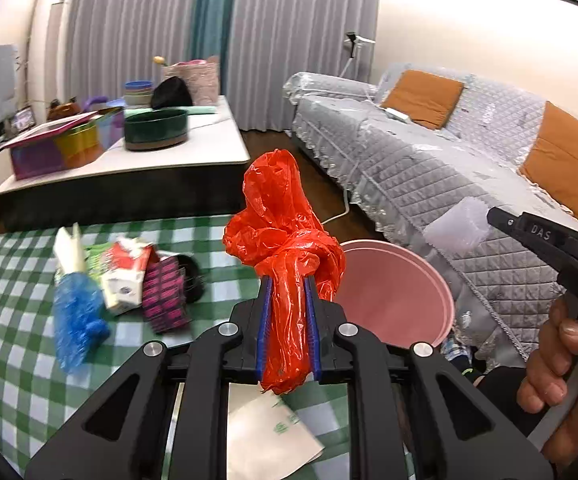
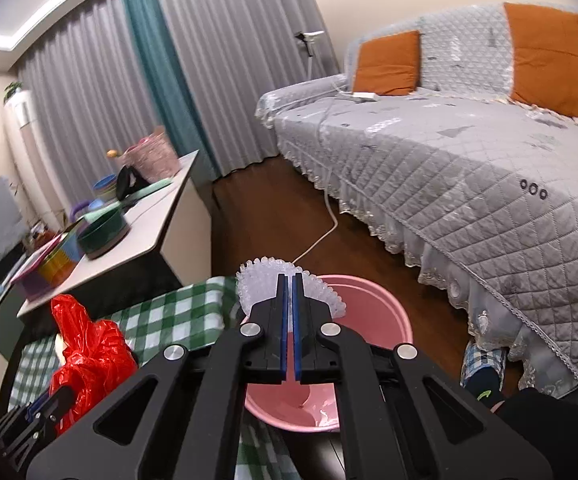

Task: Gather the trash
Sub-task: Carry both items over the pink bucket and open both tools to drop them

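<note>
Lower end of red bag hides between my left tongs; blue pads cover its sides. White paper on tabletop half hidden under tongs frame. Trash pile blurred: blue wad, white carton, print unreadable. My right tongs cover middle of clear frilly wrapper, also part of pink bin rim. My right hand cut by picture edge.
</note>
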Demonstrator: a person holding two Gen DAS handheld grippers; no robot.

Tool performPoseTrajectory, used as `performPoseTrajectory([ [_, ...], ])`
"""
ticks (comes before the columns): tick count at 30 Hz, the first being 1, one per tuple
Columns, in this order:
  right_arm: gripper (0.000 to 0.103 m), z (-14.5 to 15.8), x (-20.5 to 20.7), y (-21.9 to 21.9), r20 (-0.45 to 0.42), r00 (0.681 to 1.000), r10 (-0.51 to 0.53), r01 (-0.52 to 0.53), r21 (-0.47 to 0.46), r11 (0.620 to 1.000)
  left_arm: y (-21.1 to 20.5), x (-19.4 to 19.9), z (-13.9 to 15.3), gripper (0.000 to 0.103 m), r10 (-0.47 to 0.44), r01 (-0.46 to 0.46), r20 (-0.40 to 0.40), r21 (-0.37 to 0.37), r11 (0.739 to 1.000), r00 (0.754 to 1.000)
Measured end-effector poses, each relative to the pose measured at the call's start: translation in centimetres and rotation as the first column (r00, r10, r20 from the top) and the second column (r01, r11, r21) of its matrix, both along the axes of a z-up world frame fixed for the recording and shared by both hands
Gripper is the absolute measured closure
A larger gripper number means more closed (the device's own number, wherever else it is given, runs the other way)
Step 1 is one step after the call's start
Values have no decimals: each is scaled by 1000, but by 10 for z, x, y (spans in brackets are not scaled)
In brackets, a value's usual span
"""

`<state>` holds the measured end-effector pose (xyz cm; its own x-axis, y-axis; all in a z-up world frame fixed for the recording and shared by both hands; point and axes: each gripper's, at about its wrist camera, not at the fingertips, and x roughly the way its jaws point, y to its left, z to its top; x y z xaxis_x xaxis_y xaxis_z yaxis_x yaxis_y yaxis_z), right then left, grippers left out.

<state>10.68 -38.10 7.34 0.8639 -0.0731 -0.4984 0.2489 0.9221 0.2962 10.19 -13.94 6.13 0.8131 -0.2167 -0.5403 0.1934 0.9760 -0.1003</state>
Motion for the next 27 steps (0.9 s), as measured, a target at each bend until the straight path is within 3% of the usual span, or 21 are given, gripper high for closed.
performPoseTrajectory([
  [13,101,-12,17,-14,-31,998,-51,51,-1,999,-50,45,-6,87,-108,107,-12,-20,994,994],
  [27,101,-19,30,-24,-42,995,-87,88,9,996,-88,78,-29,87,-163,164,-58,6,986,985],
])
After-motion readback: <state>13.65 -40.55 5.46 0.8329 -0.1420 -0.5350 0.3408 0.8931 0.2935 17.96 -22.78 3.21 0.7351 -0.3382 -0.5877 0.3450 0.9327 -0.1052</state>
